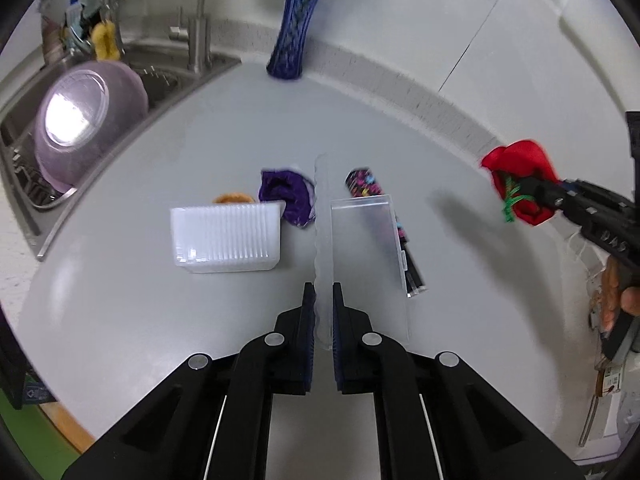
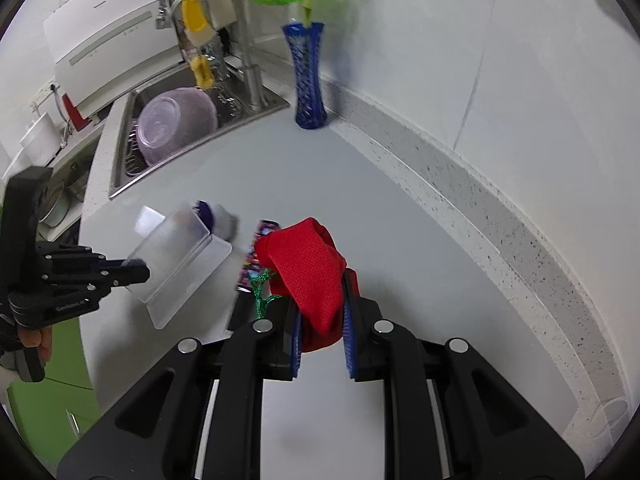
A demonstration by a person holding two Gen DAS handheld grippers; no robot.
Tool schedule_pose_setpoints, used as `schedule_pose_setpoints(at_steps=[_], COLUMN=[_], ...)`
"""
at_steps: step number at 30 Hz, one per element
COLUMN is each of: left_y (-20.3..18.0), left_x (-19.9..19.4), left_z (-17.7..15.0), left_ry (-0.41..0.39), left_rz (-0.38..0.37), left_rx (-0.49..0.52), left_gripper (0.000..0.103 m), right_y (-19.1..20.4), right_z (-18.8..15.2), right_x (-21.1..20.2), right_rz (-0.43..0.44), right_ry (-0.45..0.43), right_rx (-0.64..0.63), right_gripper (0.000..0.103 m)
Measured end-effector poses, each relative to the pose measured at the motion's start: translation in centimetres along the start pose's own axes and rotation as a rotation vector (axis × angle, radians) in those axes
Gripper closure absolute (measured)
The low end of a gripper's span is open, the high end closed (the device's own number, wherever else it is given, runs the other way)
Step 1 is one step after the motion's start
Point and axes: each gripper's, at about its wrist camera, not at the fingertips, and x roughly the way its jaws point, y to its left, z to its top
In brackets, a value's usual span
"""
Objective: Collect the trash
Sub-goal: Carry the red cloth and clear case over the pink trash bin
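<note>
My left tool (image 1: 323, 292) is clamped on the edge of a clear, hinged plastic box (image 1: 360, 248), holding it up off the pale grey worktop (image 1: 120, 320); its pads press on the wavy-edged flap. From the right wrist view I see the same box (image 2: 176, 256) hanging open from that tool (image 2: 140, 274). My right tool (image 2: 322, 312) is closed on a red mesh fabric pouch with a green drawstring (image 2: 308, 268), and the left view shows the pouch (image 1: 520, 184) lifted clear of the worktop at my right tool (image 1: 536, 194).

Lying on the worktop are a crumpled purple cloth pouch (image 1: 286, 196), a black wrapper with bright multicoloured print (image 1: 366, 184), partly behind the clear box, and a white ribbed plastic tray (image 1: 226, 236), with something orange (image 1: 233, 199) just behind the tray. A blue lattice vase (image 1: 294, 28) stands against the wall, and a lilac plastic bowl (image 1: 88, 120) sits tilted in the steel sink (image 2: 248, 110).
</note>
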Motion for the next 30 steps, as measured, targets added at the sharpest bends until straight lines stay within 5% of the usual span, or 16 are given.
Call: schedule_pose_setpoints(at_steps=[6,12,24,30], left_y=[1.0,5.3,16.1,18.8], left_x=[-6.7,-15.0,-31.3,-34.7], left_z=[-1.7,-6.3,-22.4,-27.8], left_ry=[-0.093,-0.178,-0.268,-0.29], left_rz=[0.039,0.139,0.397,0.478], left_rx=[-0.021,-0.111,-0.382,-0.495], left_gripper=[0.096,0.096,0.096,0.096], right_y=[5.0,14.1,35.9,45.5], right_z=[0.8,1.2,-1.0,-3.0], right_x=[-2.2,-3.4,-6.3,-7.4], right_rz=[0.048,0.161,0.418,0.545], right_ry=[-0.035,-0.059,-0.07,-0.049], right_rx=[-0.08,-0.21,-0.461,-0.58], right_gripper=[0.087,0.088,0.088,0.088])
